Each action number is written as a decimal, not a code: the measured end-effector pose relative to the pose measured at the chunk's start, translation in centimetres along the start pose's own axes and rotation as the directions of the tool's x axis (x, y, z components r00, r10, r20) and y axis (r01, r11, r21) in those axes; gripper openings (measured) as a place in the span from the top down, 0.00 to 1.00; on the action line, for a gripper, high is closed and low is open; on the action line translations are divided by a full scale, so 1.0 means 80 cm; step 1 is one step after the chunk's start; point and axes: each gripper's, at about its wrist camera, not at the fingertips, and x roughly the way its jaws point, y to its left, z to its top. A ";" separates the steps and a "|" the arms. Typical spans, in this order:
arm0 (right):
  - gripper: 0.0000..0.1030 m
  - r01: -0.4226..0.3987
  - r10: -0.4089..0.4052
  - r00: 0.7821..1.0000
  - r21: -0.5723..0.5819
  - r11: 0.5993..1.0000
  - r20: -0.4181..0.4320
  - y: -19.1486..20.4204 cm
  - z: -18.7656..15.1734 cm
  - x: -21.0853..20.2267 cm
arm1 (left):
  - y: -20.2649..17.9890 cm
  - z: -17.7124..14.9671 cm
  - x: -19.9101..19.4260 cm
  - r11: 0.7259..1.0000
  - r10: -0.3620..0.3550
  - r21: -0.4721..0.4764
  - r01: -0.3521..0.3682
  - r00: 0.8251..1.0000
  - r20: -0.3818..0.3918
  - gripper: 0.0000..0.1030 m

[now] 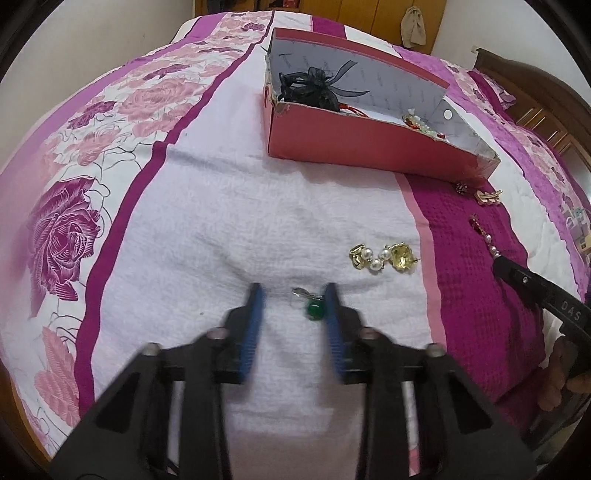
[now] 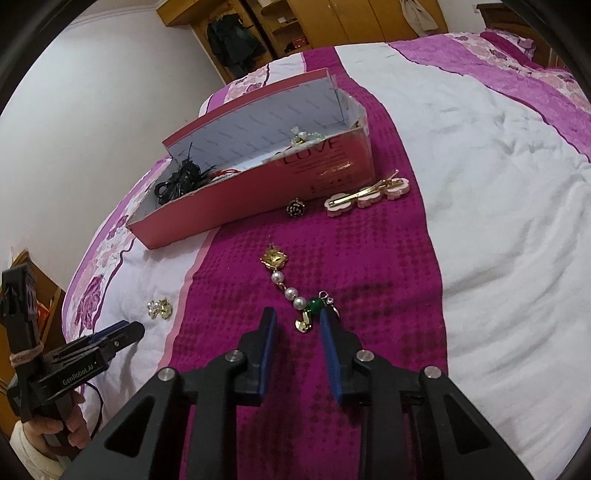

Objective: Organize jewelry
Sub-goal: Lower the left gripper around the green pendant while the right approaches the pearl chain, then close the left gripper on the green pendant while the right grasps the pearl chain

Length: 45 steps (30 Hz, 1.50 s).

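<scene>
My left gripper [image 1: 294,295] is open, low over the white towel, with a green-bead earring [image 1: 313,308] between its fingertips, close to the right finger. A gold-and-pearl earring [image 1: 384,256] lies just beyond to the right. My right gripper [image 2: 295,317] is open over the magenta cloth, with another gold-and-pearl earring [image 2: 286,286] and a green-bead earring [image 2: 317,304] at its tips. The red box [image 1: 369,144] holds a black mesh pouch [image 1: 310,88] and some jewelry. It also shows in the right wrist view [image 2: 258,192].
A black rose brooch [image 2: 295,207] and a pink flower hair clip [image 2: 369,194] lie on the magenta cloth beside the box. The bed has a floral quilt [image 1: 92,184]. Wooden wardrobes [image 2: 332,22] stand behind. The left gripper shows in the right wrist view [image 2: 122,330].
</scene>
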 end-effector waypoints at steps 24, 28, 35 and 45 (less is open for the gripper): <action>0.75 -0.031 0.030 1.000 0.090 0.996 0.007 -0.020 0.010 -0.012 | 0.000 0.008 -0.014 0.999 -0.052 -0.010 0.053 0.998 0.037 0.93; 0.81 0.023 -0.024 1.000 0.081 0.996 0.020 -0.028 0.012 -0.013 | -0.004 0.006 -0.014 0.999 -0.052 0.002 0.052 0.998 0.038 0.93; 0.81 0.056 -0.056 0.998 0.021 0.998 0.008 -0.020 0.016 0.006 | -0.004 0.007 -0.013 0.999 -0.053 0.002 0.053 0.998 0.039 0.93; 0.89 0.068 -0.068 0.998 -0.028 0.997 -0.011 -0.012 0.014 0.008 | -0.006 0.010 -0.021 0.998 -0.063 0.001 0.063 0.997 0.054 0.93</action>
